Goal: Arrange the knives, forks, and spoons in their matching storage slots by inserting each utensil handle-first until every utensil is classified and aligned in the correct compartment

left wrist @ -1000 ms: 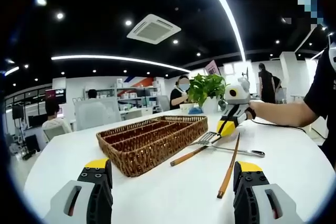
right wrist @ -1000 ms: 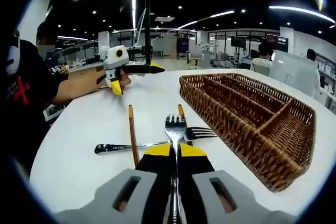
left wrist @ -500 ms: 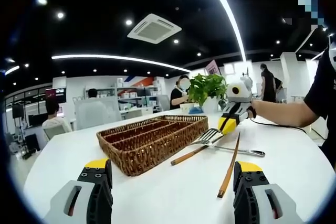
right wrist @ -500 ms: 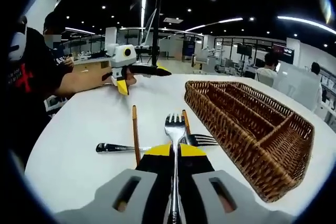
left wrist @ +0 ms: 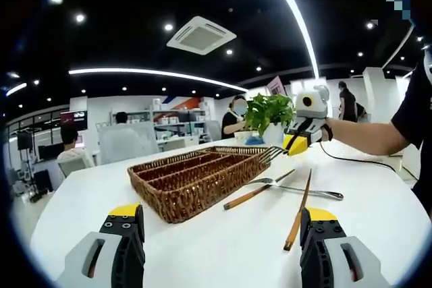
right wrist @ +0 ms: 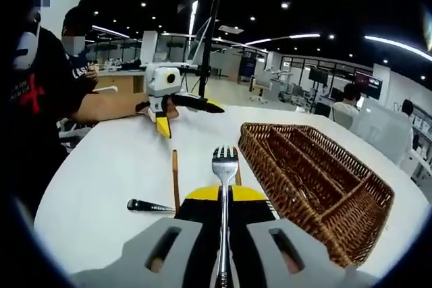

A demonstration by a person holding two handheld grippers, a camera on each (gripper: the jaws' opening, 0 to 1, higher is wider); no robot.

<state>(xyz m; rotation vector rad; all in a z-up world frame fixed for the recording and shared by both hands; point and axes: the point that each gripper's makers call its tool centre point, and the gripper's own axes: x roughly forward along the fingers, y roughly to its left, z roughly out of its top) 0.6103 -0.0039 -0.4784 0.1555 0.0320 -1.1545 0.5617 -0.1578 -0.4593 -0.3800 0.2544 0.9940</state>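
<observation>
Steel fork (right wrist: 224, 187) pinched between the pressed-together jaws of the right claw (right wrist: 223, 202) in the right gripper view; its long axis runs straight out along the jaws, tines forward and away, handle back into the claw. Held above the white surface (right wrist: 108, 173), clear of it. Under and beside it lie a wood-handled utensil (right wrist: 175, 179), lengthwise, and a dark-handled one (right wrist: 150, 206), crosswise. To the right sits the wicker tray (right wrist: 317, 197) with its long slots running away. Further off, the left claw (right wrist: 162, 114) rests over the surface, a person's arm behind it.

Left gripper view: left claw (left wrist: 221, 234) spread wide, nothing between the jaws. Beyond, wicker tray (left wrist: 196, 183) near centre; beside it two wood-handled pieces (left wrist: 298, 212) and a metal utensil (left wrist: 307, 192) lie crossed on the surface (left wrist: 223, 254). Past them the right claw (left wrist: 295, 143) holds the fork (left wrist: 271, 154) with tines toward the tray's far corner. Potted plant (left wrist: 268, 112) behind.
</observation>
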